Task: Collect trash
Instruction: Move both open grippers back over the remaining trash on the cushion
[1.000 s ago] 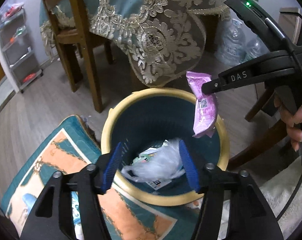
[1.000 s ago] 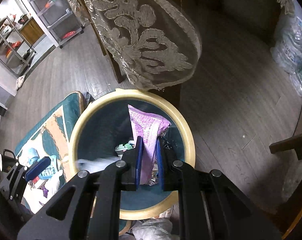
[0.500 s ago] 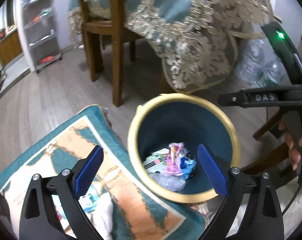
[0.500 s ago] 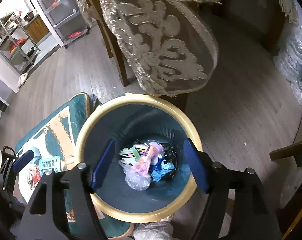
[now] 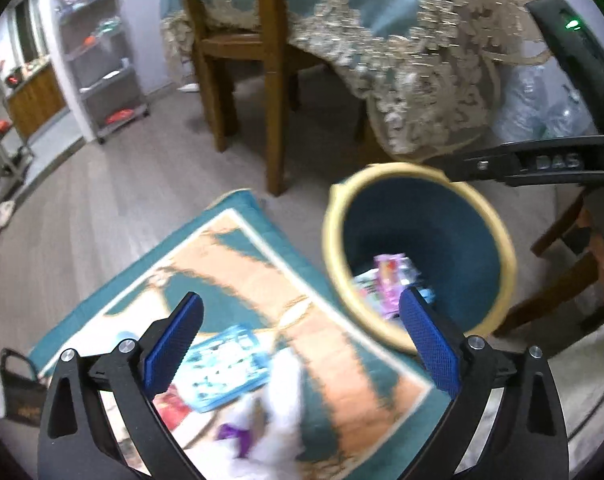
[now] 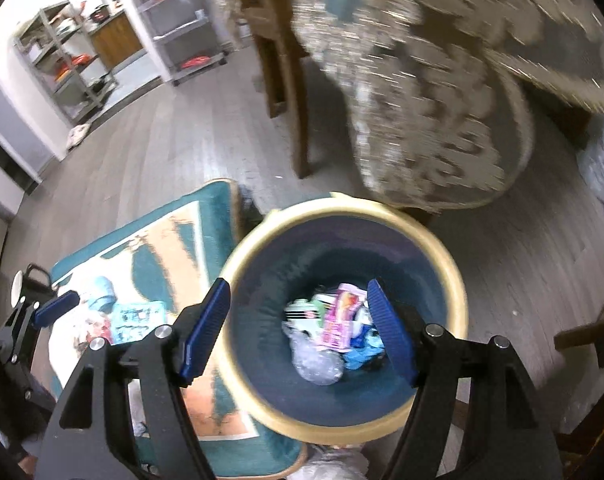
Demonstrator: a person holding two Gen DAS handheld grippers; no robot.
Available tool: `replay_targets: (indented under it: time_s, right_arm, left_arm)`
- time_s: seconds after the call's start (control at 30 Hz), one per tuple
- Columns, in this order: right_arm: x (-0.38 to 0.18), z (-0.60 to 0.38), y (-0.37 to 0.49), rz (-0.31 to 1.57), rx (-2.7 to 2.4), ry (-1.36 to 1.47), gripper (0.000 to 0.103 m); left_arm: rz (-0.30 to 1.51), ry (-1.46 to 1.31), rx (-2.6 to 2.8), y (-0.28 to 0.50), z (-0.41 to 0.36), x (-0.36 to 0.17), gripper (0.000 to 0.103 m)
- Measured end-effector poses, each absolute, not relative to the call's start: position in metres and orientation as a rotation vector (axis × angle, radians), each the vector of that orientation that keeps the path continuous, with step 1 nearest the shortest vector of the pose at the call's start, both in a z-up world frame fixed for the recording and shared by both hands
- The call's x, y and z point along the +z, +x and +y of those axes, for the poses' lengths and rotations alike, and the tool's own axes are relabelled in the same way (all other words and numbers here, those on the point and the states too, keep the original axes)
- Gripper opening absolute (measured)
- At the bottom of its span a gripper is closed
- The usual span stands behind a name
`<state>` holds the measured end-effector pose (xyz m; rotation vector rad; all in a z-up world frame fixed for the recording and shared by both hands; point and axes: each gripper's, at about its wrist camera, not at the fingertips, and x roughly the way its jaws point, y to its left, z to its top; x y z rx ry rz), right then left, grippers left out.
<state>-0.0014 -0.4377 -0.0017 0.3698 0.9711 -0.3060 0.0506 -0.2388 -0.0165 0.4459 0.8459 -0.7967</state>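
Wooden chair beside lace tablecloth; teal rug; metal shelving by wall

Grey wood floor, wooden chair, metal shelving, lace tablecloth.

both hand-held grippers empty, left hand-held gripper and right hand-held gripper spread wide

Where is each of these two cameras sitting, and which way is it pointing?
Left wrist: sits on the left gripper, looking down at the rug and bin; its open blue fingers show, plus the right gripper's arm.
Right wrist: sits on the right gripper, looking straight down into the bin; its open fingers show, and the left gripper at far left.
Shared: bin, pink wrapper, rug, lace tablecloth.
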Motion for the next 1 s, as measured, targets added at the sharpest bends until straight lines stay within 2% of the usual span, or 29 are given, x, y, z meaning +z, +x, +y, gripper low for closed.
replay_targets:
  time_s: [0.13, 0.5, 0.67, 0.87, 0.97, 1.0]
  right_arm:
    - [0.001, -0.41, 0.01, 0.974, -0.246, 0.347, 0.07]
    - [-0.014, -0.3, 0.039, 1.052, -0.056, 0.296, 0.071]
    - [-0.048, -0.273, 0.037, 1.145, -0.062, 0.41, 0.071]
    - [-0.086, -0.259, 0.037, 1.208, -0.135, 0.39, 0.071]
    - [-0.1, -0.255, 0.039, 1.238, -0.14, 0.386, 0.067]
    - [-0.106, -0.254, 0.04, 1.252, -0.142, 0.383, 0.061]
  left_arm:
    - [0.914, 0.381, -0.749, 0.072, -0.2, -0.018, 0.098]
    - [0.921, 0.247, -0.433, 0.105, -0.076, -0.01, 0.098]
    - [0.985, 0.148, -0.378, 0.114, -0.031, -0.022, 0.098]
    - [0.993, 0.193, -0.301, 0.119, -0.008, -0.038, 0.098]
    - [0.998, 0.192, -0.285, 0.123, -0.007, -0.044, 0.098]
    - [1.001, 0.192, -0.291, 0.124, -0.009, -0.046, 0.098]
